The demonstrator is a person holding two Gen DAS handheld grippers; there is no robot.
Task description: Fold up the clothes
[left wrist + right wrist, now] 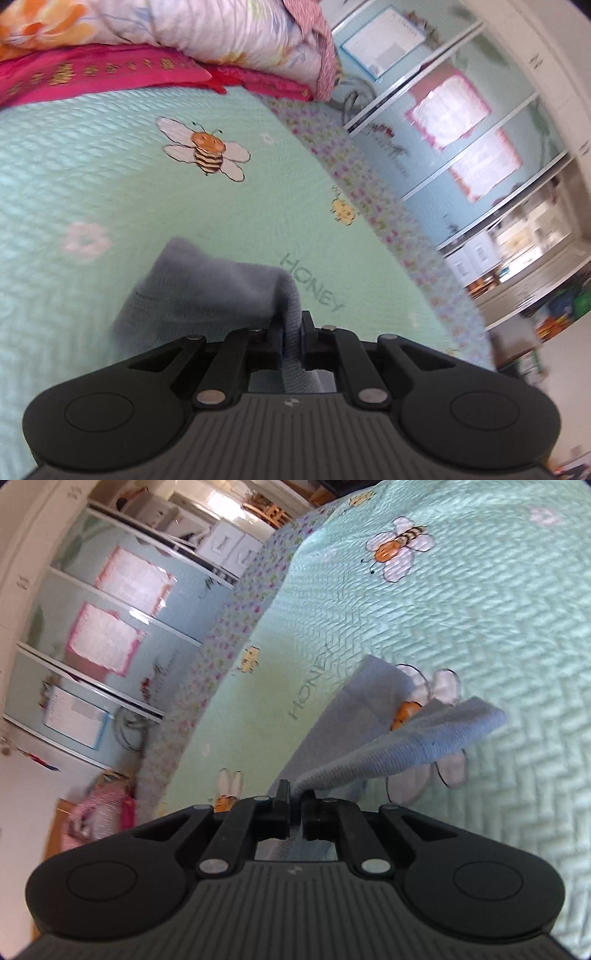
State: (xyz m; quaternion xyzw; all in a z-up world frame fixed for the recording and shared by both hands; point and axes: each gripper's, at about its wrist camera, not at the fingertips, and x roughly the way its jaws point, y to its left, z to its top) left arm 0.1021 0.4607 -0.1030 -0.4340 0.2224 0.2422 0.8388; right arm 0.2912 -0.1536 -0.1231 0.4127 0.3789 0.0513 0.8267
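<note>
Item: grey-blue knitted garment, soft ribbed cloth. In the left wrist view it fills the lower centre of the frame, one edge pinched between the black fingers, the rest spreading up and to the left over the bed. In the right wrist view it runs from lower centre up to the right, bunched at the fingers and fanning into two flaps that partly cover an embroidered bee.

Tool: left gripper, black two-finger unit, lower centre of its frame; jaws closed tight on a fold of the garment, cloth showing between and behind them.

Tool: right gripper, same make, lower centre of its frame; jaws clamped on a gathered corner of the garment.

Surface: mint-green quilted bedspread with zigzag stitching, white-winged orange bees, pale flowers and the word HONEY; a floral border strip runs along its edge. It fills the left and centre of the left view and the right half of the right view.

Also present: magenta patterned pillow, upper left of the left view, with a pale floral bundled quilt lying on top; light blue cupboard doors bearing pink-framed sheets, right side of the left view, left side of the right view. Both views are motion-blurred.
</note>
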